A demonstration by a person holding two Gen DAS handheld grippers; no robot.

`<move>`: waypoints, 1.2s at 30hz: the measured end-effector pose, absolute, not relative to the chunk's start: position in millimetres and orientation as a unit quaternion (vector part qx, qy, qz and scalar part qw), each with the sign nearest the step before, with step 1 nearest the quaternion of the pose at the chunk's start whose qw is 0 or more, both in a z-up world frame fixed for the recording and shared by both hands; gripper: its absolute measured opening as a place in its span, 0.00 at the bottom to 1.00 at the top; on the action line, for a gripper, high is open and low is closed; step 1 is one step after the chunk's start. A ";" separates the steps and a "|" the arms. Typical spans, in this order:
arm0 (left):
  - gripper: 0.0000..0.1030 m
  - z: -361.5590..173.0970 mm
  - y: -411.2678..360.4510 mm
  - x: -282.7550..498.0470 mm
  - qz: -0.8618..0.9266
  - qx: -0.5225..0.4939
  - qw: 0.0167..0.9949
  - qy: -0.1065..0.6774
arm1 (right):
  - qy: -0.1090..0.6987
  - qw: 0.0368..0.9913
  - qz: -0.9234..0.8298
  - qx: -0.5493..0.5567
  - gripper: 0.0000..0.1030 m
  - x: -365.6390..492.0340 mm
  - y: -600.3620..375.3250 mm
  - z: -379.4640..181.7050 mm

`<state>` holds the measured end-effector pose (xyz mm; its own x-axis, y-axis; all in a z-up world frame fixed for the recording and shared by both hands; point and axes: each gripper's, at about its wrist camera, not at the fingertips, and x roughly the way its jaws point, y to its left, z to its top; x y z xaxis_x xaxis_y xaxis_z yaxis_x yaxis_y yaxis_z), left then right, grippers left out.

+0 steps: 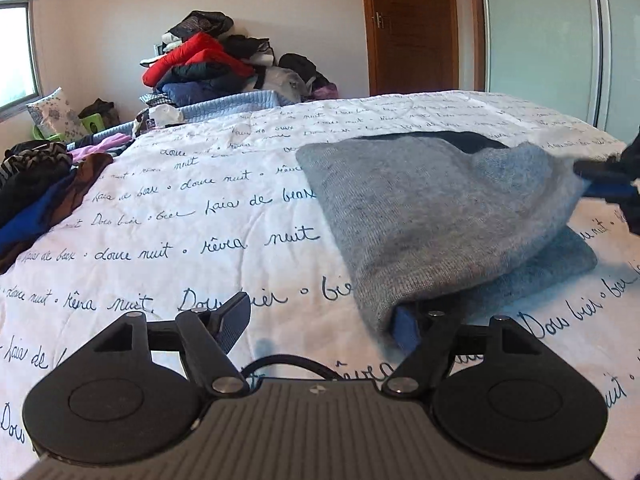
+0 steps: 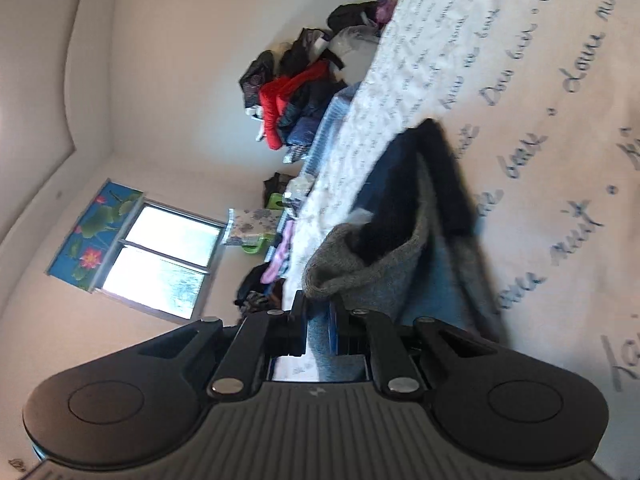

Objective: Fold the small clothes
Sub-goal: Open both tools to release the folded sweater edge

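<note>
Gripping fuzzy grey knit garment, right tongs.

The knit garment is heather grey with a black inner layer, and it lies on a white bedspread printed with dark blue handwritten script. At the far side of the bed, a clothes pile shows red, navy, black and white, beside a pale blue quilted blanket. The window blind is bright blue with green leaves and pink lotus flowers, and the door is reddish-brown wood.
</note>
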<state>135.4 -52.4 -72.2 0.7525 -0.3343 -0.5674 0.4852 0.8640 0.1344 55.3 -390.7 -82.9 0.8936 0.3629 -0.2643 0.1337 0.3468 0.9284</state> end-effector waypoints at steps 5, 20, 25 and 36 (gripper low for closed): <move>0.75 -67.0 -47.7 124.7 -0.229 0.142 0.923 0.276 | 0.272 0.789 0.052 0.549 0.11 32.8 -397.3 -108.2; 0.84 -46.0 -95.7 142.3 -0.279 0.088 0.900 0.323 | 0.320 0.886 0.043 0.332 0.12 76.8 -358.5 -61.8; 0.81 -44.9 -87.7 143.8 -0.281 0.053 0.901 0.325 | 0.253 0.904 0.028 0.343 0.12 73.8 -391.1 -36.7; 0.85 -53.3 -153.5 140.8 -0.301 0.078 0.898 0.313 | 0.298 0.856 0.014 0.423 0.29 186.4 -443.2 -70.0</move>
